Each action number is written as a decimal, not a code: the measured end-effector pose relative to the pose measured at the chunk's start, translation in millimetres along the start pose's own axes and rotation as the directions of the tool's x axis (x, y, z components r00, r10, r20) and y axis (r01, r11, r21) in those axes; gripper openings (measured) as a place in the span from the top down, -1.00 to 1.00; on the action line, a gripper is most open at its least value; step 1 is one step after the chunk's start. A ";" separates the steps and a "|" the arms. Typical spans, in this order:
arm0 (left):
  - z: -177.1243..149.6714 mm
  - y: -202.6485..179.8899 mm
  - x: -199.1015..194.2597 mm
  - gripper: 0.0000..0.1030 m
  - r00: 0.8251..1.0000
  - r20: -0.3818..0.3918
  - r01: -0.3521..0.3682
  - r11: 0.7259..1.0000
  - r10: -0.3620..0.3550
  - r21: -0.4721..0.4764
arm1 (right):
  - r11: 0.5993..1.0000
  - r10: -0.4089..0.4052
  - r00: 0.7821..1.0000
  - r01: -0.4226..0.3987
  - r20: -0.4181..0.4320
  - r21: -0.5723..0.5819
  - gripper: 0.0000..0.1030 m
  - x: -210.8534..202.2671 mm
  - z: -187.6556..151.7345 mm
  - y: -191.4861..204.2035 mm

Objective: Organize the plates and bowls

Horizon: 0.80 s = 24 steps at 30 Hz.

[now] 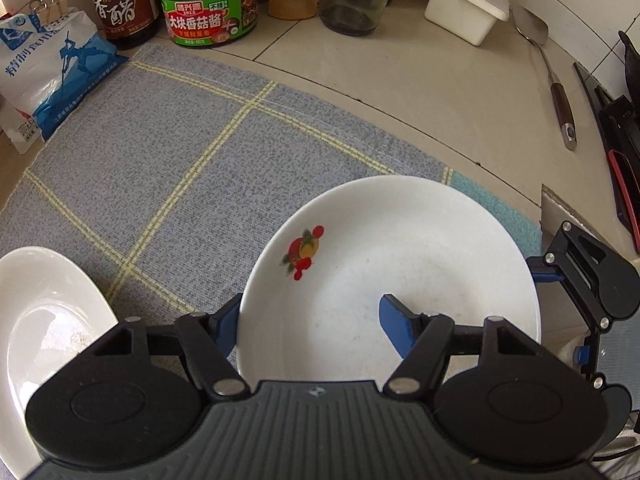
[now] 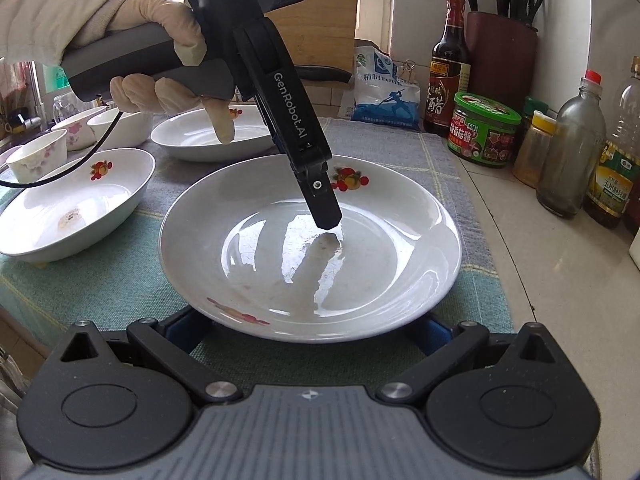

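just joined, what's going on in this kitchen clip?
A person with a handheld gripper in each hand is sorting dishes on a checked cloth on the counter. Both grippers are at the same fruit-print plate. The left gripper is open, one finger reaching down inside the plate and the other outside its rim. The right gripper sits open at the plate's near edge. More plates and small bowls wait on the left; condiment jars stand behind.
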State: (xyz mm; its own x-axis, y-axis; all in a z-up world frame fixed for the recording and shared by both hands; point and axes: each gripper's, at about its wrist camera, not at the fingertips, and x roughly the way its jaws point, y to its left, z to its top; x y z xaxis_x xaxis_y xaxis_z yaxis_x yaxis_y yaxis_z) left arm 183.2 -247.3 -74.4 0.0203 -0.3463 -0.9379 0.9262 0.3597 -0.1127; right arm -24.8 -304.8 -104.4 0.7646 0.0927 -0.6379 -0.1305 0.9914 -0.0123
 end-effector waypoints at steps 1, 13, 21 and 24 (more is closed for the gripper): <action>-0.1 0.1 0.6 -0.35 1.000 0.001 0.001 1.000 -0.001 0.004 | 1.000 -0.003 1.000 0.003 -0.003 0.001 -1.00 0.4 0.6 0.2; 2.9 7.8 -3.5 -0.35 0.999 0.038 0.011 1.000 -0.011 -0.001 | 1.000 -0.023 0.999 0.023 -0.028 -0.019 -1.00 2.2 16.3 -2.7; 21.1 21.6 -3.1 -0.35 0.997 0.072 0.008 1.000 -0.006 -0.022 | 0.999 -0.020 0.999 0.018 -0.038 -0.044 -1.00 15.5 33.0 -17.7; 30.1 26.2 -0.4 -0.35 0.997 0.080 0.007 1.000 -0.005 -0.023 | 0.998 -0.019 0.999 0.017 -0.044 -0.058 -1.00 23.2 37.8 -27.1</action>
State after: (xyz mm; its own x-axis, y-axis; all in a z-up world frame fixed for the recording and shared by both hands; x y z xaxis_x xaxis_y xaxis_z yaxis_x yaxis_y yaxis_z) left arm 218.8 -263.8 -67.0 0.0455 -0.4167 -0.9079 0.9174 0.3772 -0.1271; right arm 20.4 -326.0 -89.8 0.7387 0.0694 -0.6704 -0.1542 0.9857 -0.0679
